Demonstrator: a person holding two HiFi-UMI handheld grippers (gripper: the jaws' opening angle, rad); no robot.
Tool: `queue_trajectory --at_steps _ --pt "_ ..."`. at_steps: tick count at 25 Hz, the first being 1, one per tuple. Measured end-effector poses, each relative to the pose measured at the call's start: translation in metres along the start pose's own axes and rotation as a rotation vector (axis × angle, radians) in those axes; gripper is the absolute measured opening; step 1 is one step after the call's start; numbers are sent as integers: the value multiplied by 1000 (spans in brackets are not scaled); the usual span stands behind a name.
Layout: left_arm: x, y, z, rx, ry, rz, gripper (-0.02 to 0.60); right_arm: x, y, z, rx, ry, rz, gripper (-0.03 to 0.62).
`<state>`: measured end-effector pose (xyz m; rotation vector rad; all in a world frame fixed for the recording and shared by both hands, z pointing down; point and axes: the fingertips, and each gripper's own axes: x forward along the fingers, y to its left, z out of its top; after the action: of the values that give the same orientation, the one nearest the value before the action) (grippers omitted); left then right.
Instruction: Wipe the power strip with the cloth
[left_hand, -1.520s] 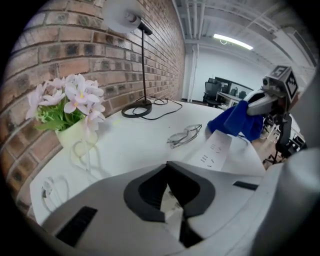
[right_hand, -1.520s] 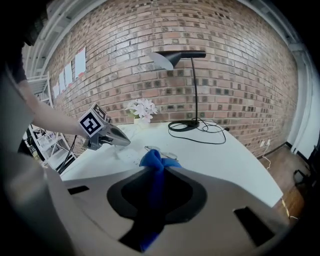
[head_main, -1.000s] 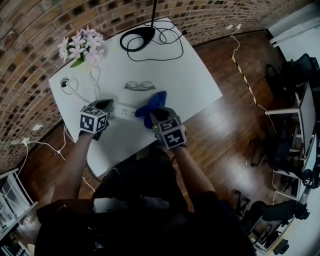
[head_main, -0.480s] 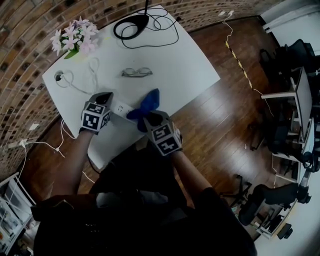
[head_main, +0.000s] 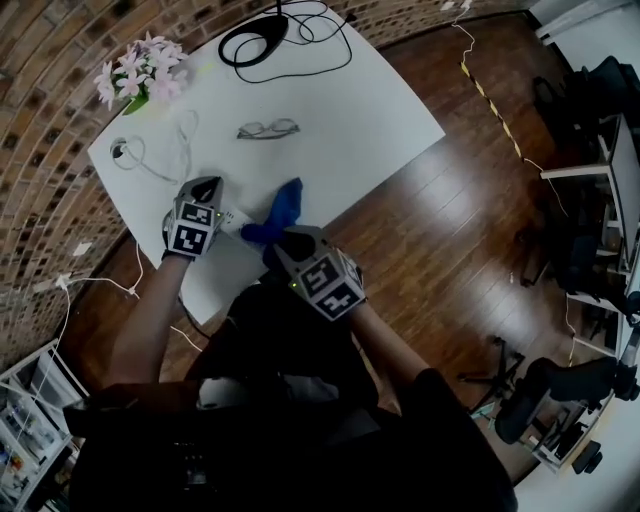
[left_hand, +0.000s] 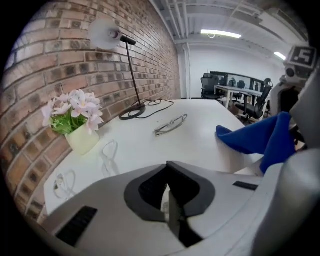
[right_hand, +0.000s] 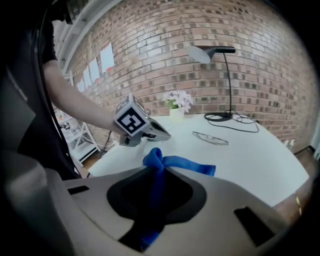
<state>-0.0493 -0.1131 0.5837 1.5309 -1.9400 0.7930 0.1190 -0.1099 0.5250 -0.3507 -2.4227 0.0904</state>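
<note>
a: where's our left tool (head_main: 207, 188)?
b: clenched, at the 9 o'clock end of the power strip (head_main: 231, 219). we see a pale sliver between its jaws but can't tell what it is.
a: and the right tool (head_main: 276, 243)?
b: grasping the blue cloth (head_main: 284, 205). a bunched fold runs up between its jaws, and the loose end trails toward 1 o'clock.
a: where's the strip?
b: flat on the white surface (head_main: 350, 130), near our edge, between the left tool and the cloth, which meets its 3 o'clock end.
a: anything else?
b: glasses (head_main: 268, 128) at 12 o'clock of the cloth, flowers (head_main: 138, 75) at 10.
</note>
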Motion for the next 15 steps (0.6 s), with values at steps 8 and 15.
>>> queue_trajectory --at_steps 8,15 --pt "-49 15 -24 -69 23 99 8 6 26 -15 -96 39 162 57" --pt "-56 -1 -40 -1 123 111 8 21 33 -34 -137 106 183 57"
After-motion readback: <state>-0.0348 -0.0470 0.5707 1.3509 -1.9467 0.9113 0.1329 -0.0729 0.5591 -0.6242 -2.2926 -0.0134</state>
